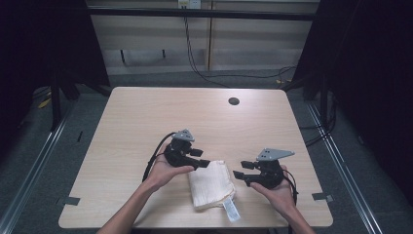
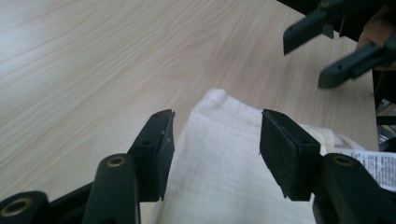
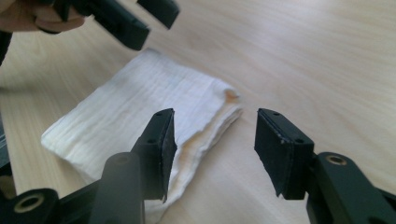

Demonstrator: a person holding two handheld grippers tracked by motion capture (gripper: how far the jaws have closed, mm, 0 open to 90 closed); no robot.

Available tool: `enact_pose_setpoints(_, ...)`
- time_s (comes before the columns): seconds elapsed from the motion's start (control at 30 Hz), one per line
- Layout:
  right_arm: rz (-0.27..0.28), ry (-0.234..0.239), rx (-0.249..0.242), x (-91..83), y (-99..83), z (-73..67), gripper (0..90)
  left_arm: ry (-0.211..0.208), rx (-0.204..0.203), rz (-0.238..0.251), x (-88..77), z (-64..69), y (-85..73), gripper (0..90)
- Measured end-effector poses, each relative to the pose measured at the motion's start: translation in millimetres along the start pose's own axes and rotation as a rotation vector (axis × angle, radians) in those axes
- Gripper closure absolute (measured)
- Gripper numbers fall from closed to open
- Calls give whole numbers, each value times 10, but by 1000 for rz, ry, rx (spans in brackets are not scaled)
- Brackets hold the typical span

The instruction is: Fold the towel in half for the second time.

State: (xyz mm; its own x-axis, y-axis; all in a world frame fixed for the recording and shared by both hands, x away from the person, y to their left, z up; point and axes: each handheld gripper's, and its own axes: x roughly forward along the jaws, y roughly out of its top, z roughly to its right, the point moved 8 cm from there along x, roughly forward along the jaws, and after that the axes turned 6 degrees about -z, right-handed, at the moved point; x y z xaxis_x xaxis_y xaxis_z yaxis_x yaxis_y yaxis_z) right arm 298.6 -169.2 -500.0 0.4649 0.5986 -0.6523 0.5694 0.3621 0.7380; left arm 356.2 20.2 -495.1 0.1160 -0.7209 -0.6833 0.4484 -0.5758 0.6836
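Observation:
A folded cream cloth [image 1: 210, 184] lies near the table's front edge, with a white printed label [image 1: 232, 209] sticking out at its near corner. My left gripper [image 1: 203, 157] hovers over the cloth's far left corner, jaws open and nothing between them. In the left gripper view the cloth [image 2: 219, 172] lies below the open left gripper [image 2: 215, 140]. My right gripper [image 1: 242, 169] is held just right of the cloth, open and empty. In the right gripper view the cloth [image 3: 135, 107] lies below and left of the open right gripper [image 3: 215, 140].
The pale wooden table [image 1: 146, 122] has a dark cable hole [image 1: 234, 101] at the back right. Cables run across the floor behind it. Black curtains hang on both sides.

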Motion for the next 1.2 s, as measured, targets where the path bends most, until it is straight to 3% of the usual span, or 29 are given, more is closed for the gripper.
enact_pose_setpoints(0.07, 14, -6, 8, -40, 19, 32, 475, 11, -7, 7, -67, -10, -40, 434)
enact_pose_setpoints(0.13, 18, -14, 4, -75, 21, 45, 471, 14, 11, 12, -150, -3, -94, 410)
enact_pose_setpoints(0.23, 33, -23, 0, -136, 22, 43, 468, 37, -7, 34, -299, -23, -191, 389)
enact_pose_setpoints(0.4, 49, -50, -5, -259, 7, 60, 453, 62, -25, 34, -524, -25, -423, 422)
enact_pose_setpoints(0.53, 51, -55, 1, -344, -74, 79, 453, 105, -26, 23, -683, -27, -607, 430)
enact_pose_setpoints(0.7, 38, -79, 19, -416, -206, 156, 434, 152, -74, 38, -866, -53, -833, 398)
enact_pose_setpoints(0.8, 55, -96, 47, -469, -258, 220, 425, 225, -123, 92, -960, -154, -959, 378)
enact_pose_setpoints(0.97, 75, -109, 86, -520, -368, 292, 411, 260, -164, 94, -1061, -190, -1154, 362)
enact_pose_setpoints(1.07, 98, -109, 99, -560, -359, 322, 405, 259, -150, 93, -1099, -158, -1248, 342)
enact_pose_setpoints(1.2, 111, -128, 112, -546, -370, 385, 385, 227, -182, 93, -1107, -145, -1284, 321)
